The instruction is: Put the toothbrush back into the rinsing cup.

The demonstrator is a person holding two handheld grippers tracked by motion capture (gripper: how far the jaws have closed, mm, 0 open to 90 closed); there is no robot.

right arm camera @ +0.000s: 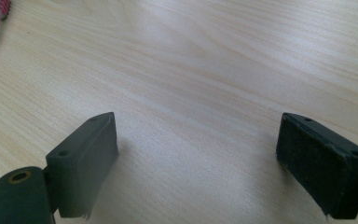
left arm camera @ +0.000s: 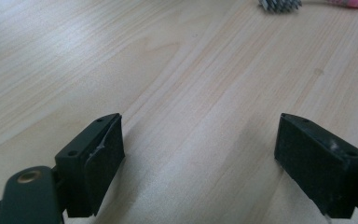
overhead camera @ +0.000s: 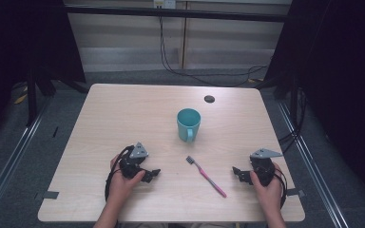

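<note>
Toothbrush: a slim pink plastic toothbrush with a dark bristled head (overhead camera: 206, 176) lay flat on the table, slanted, head toward the cup and handle tip toward the person; it sat between the 2 grippers, touching neither, probably so either could reach it.
Cup: a teal plastic cup with 1 handle (overhead camera: 188, 124) stood upright beyond the brush, mouth up, handle facing the person; a likely home for the brush.
Left gripper: the black two-jaw left gripper (overhead camera: 151, 175) rested low on the wood, pointed at the brush head; jaws stood wide apart, nothing between them.
Right gripper: the black two-jaw right gripper (overhead camera: 238, 174) mirrored it, aimed at the handle; jaws spread fully, empty.
Table: the pale wood-grain table (overhead camera: 123, 114) carried 1 small dark round disc (overhead camera: 209, 99) near its far edge, well apart from the cup.
</note>
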